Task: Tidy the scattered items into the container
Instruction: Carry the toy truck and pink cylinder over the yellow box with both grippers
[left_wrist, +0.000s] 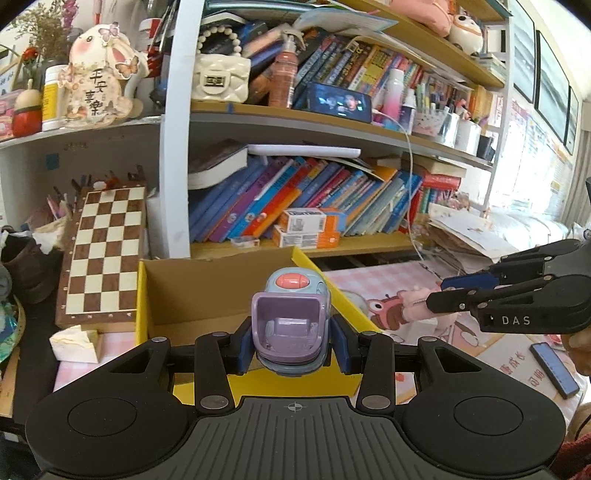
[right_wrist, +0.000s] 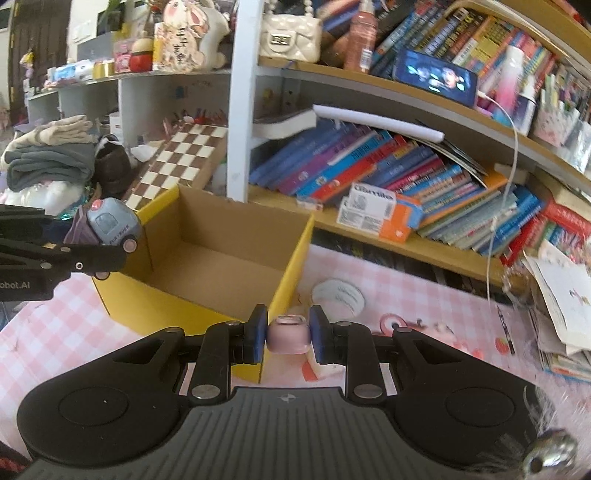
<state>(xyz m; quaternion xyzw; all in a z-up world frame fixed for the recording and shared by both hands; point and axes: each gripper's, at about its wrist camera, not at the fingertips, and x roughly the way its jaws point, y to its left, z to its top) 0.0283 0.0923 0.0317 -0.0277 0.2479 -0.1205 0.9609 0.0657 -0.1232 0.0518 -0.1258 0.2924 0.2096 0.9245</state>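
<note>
Our left tongs pinch a lilac-and-blue plastic toy truck and our right tongs pinch a small pink plastic cube, both near the yellow cardboard box, whose rim either could clip and drop outside.

Crammed wooden bookshelves rise behind a pink checked tablecloth, with daylight glaring from the right.
</note>
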